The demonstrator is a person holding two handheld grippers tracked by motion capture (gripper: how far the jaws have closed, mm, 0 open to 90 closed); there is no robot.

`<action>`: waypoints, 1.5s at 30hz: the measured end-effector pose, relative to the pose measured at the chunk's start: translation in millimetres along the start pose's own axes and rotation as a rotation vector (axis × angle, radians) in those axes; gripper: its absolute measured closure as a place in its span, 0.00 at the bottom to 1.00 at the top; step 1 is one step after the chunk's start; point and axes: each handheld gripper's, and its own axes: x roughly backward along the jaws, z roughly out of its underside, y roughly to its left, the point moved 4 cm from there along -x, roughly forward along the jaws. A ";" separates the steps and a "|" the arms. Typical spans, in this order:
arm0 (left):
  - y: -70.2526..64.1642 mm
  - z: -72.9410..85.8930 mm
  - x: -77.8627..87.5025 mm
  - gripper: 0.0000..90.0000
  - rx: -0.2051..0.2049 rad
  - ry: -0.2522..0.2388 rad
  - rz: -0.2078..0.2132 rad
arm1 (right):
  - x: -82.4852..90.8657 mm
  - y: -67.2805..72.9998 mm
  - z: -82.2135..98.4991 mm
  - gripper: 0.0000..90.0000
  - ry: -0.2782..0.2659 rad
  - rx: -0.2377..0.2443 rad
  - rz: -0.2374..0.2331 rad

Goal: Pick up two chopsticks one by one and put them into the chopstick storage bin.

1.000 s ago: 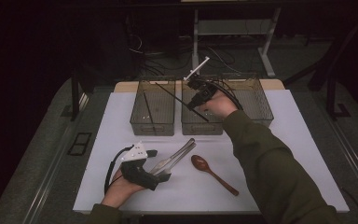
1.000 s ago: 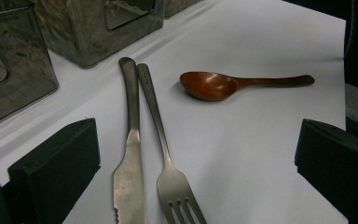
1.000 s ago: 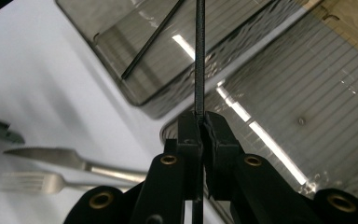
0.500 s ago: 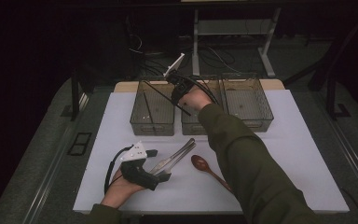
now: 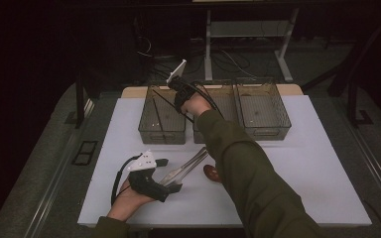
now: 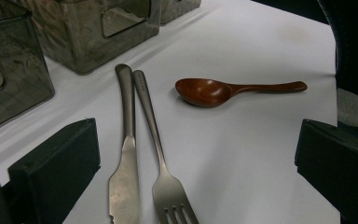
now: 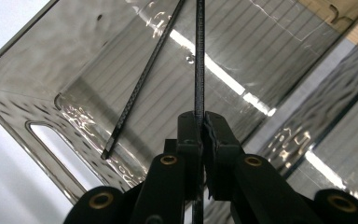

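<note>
A white tabletop (image 5: 302, 163) in a dark room carries three clear bins in a row. The right gripper (image 7: 201, 122), jaws clamped on a thin black chopstick (image 7: 199, 60), holds it above the left bin (image 5: 149, 130), where a second chopstick (image 7: 140, 81) already leans. To place it well, lower the tip inside the bin walls before releasing, so that it settles beside its mate. The left gripper (image 6: 191, 163) rests spread wide on the tabletop around a knife (image 6: 125, 163) and fork (image 6: 161, 158), gripping neither; a wooden spoon (image 6: 205, 91) lies just beyond.
</note>
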 end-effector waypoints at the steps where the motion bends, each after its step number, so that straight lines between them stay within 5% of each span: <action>1: 0.0 0.0 0.0 0.00 -0.001 0.000 0.001 | -1.0 0.3 -0.4 0.94 -0.003 0.002 -0.003; 14: -0.2 -0.4 0.1 0.00 -0.003 -0.001 0.002 | -0.6 4.0 -1.0 0.79 -0.045 0.016 -0.024; 21: 1.6 0.4 1.5 0.00 -0.007 0.006 -0.002 | 15.6 1.8 8.5 0.66 -0.124 0.055 -0.089; 29: 3.6 1.6 1.8 0.00 -0.008 0.014 -0.010 | 33.3 -2.8 33.8 0.56 -0.186 0.128 -0.119; 45: 2.4 2.6 0.1 0.00 -0.013 0.034 -0.016 | 62.5 -23.7 101.9 0.46 -0.306 0.172 -0.182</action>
